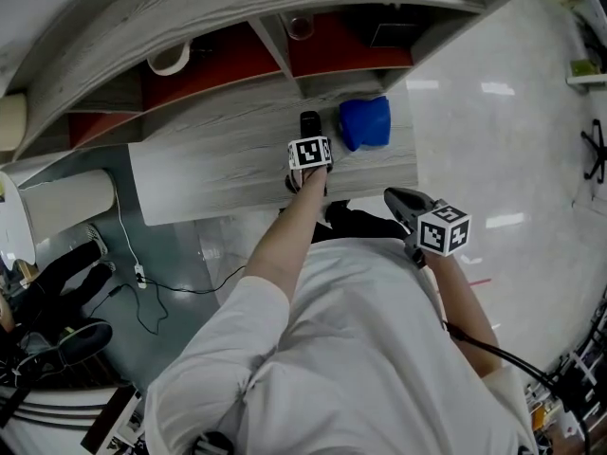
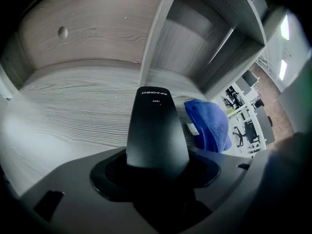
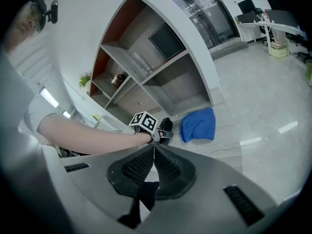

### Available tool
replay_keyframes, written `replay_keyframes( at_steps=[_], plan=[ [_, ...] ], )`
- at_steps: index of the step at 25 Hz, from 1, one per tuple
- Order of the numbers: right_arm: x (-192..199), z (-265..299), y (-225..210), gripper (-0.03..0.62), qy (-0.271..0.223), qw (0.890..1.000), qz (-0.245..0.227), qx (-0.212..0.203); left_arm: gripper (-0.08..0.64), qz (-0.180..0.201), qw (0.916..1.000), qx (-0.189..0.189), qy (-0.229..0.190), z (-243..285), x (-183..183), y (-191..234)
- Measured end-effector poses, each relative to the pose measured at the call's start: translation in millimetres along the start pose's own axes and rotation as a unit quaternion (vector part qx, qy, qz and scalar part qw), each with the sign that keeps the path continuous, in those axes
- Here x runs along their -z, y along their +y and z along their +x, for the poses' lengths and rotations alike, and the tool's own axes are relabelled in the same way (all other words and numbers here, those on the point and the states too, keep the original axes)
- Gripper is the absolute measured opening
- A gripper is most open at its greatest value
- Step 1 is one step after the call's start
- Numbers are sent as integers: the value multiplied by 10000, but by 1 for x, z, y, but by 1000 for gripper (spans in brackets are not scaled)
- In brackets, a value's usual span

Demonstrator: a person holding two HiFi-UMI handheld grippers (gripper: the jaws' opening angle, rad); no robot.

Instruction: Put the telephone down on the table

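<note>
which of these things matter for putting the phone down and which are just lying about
In the job:
telephone, clamped in the left gripper
table

Just lying about:
blue cloth on the table
white cup and glass in the shelf
right gripper, shut and empty

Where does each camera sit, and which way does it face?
Head view: on the person's head, facing steeply down at the table; arms, left gripper, right gripper show.
Left gripper view: on that gripper, facing the table along jaws clamping the telephone; no body shows.
Right gripper view: on that gripper, facing the shelves past shut jaws; left forearm shows.
All share the blue cloth.
</note>
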State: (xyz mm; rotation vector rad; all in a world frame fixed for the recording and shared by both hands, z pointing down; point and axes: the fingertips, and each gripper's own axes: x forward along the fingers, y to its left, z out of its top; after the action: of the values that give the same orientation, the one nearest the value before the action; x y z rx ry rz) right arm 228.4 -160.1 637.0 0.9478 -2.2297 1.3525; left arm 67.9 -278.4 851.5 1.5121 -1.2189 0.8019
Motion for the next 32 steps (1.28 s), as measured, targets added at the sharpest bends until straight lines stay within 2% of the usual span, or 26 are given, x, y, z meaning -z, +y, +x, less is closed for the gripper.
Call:
replay_keyframes(
  at_steps=[5,11,14,25,32],
  plan=[
    [2,1,-3,18,67,10000,-5,15,285,218,9995,-223,-53,1,-2,1],
    [4,4,0,18,114,9999,-53,-22,288,-29,9998,-142,-141,0,-3,-5],
    [4,5,1,18,128,9999,-79,-31,316,7,9994,-105,-325,-2,-10,-5],
    [-1,15,18,18,17,9997,-215,-138,345,18,9980,414,-480,-42,-3,-8],
    [-7,31,42,18,-244,9994,-216,-139,345,38,9953,813,-527,-89,6,11]
  ],
)
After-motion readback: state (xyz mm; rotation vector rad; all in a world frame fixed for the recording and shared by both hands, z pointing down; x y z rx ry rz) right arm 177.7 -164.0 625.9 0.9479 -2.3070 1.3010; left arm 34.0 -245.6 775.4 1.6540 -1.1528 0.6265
